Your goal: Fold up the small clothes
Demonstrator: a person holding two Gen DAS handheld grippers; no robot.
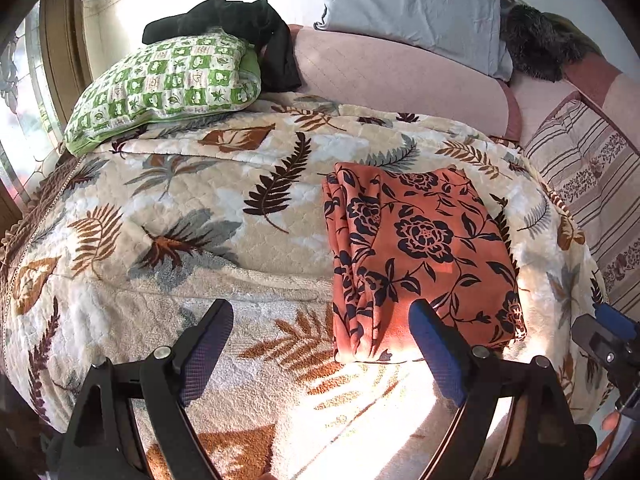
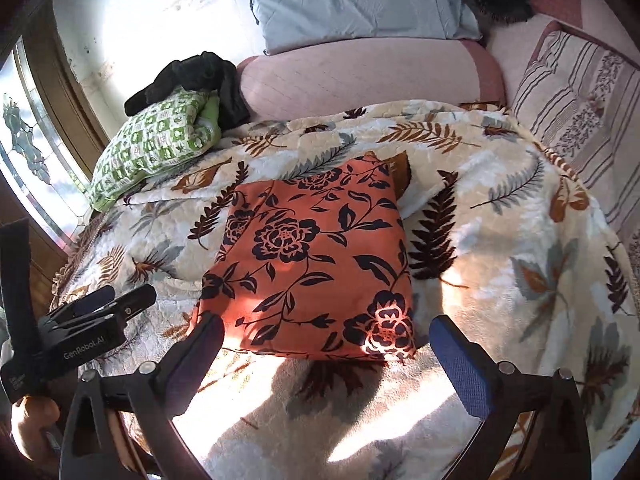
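An orange garment with dark blue flowers (image 1: 424, 256) (image 2: 316, 264) lies folded into a neat rectangle on the leaf-patterned blanket (image 1: 192, 216) (image 2: 500, 248). My left gripper (image 1: 322, 320) hovers just short of its near edge, jaws wide open and empty, the right finger (image 1: 434, 352) in front of the cloth's near corner. My right gripper (image 2: 326, 332) also stands wide open and empty above the cloth's near edge. The left gripper (image 2: 108, 300) shows at the left of the right wrist view, and the right gripper's blue tip (image 1: 612, 320) at the far right of the left wrist view.
A green checked pillow (image 1: 168, 84) with a black garment (image 1: 240, 24) on it lies at the back left by the window. A pink bolster (image 1: 400, 76), a pale blue pillow (image 1: 416, 4) and a striped cushion (image 1: 584, 176) line the back and right.
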